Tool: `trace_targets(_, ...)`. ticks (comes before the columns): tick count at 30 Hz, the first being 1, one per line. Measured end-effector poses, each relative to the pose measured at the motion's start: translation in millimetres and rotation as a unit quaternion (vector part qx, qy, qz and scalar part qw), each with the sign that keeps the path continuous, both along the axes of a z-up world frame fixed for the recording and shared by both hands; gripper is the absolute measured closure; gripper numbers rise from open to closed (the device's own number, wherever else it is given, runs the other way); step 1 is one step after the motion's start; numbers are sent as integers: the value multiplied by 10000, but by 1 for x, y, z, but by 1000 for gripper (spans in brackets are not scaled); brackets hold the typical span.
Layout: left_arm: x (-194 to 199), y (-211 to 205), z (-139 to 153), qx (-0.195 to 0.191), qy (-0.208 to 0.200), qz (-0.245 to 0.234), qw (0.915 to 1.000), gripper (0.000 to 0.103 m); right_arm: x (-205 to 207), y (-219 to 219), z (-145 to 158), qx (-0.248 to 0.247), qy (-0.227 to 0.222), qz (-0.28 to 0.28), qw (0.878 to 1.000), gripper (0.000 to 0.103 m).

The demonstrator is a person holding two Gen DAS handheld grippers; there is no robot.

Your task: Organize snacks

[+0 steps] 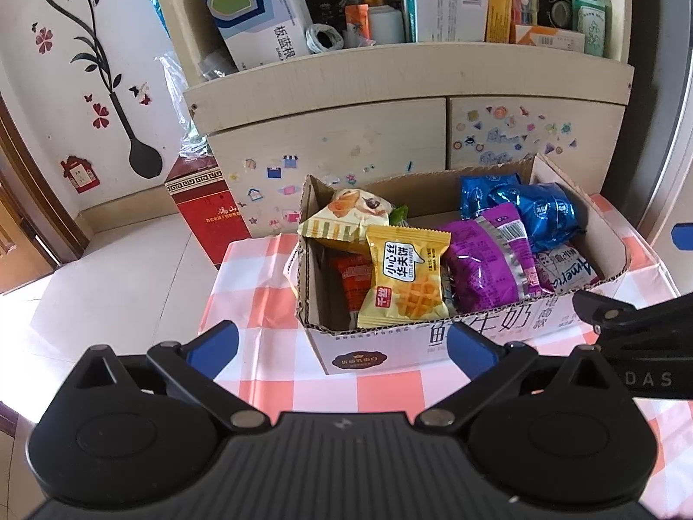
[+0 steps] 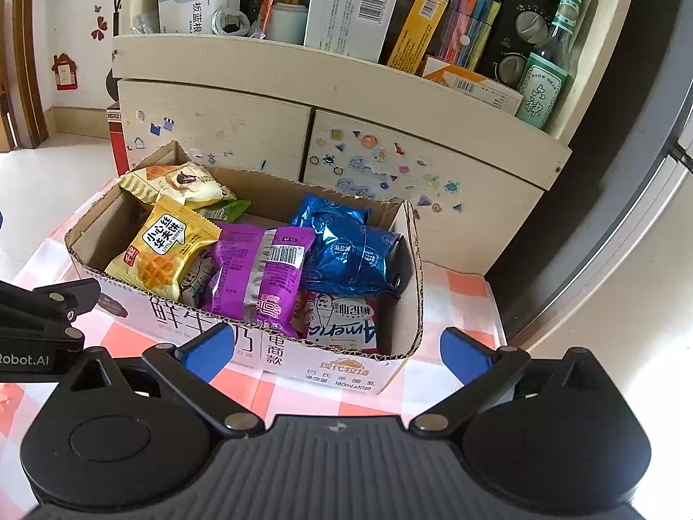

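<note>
An open cardboard box [image 1: 381, 346] [image 2: 277, 357] of snack packets stands on a pink-and-white checked tablecloth [image 1: 303, 383]. Inside lie a yellow waffle packet [image 1: 405, 277] [image 2: 162, 249], a purple packet [image 1: 485, 260] [image 2: 260, 268], blue foil packets [image 1: 537, 210] [image 2: 346, 247], a cream pastry packet [image 1: 346, 212] [image 2: 179, 184], a red packet [image 1: 353, 279] and a white-pink packet [image 2: 342, 316]. My left gripper [image 1: 342, 349] hovers open before the box's near left corner. My right gripper [image 2: 335, 353] hovers open at the box's near right side. Neither holds anything.
Behind the table stands a cream cabinet [image 1: 329, 147] [image 2: 429, 164] with stickered doors and a crowded shelf of boxes and bottles. A red box [image 1: 203, 212] sits on the floor at its left. The right gripper's arm [image 1: 641, 320] shows at right in the left view.
</note>
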State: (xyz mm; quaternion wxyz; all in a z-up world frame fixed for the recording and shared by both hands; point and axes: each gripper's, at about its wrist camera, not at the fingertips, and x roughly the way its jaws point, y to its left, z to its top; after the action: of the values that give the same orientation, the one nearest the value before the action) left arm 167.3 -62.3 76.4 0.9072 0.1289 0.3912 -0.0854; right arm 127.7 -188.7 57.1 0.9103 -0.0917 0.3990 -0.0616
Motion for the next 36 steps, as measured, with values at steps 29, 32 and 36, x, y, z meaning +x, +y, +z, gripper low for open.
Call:
trace_targets(29,6,-2,-3,-94,63,330,9994,1,11,0,-4,-8,40,-67,10000,0)
trace_targets(32,7,0,-3,-241,117,351,9990,1,12,-1,-5,10,49,-86,10000,0)
trace_targets(36,7,-1,-3,-279,138,397,9987,1,13,-1,-6,-11,53,-95,9999,0)
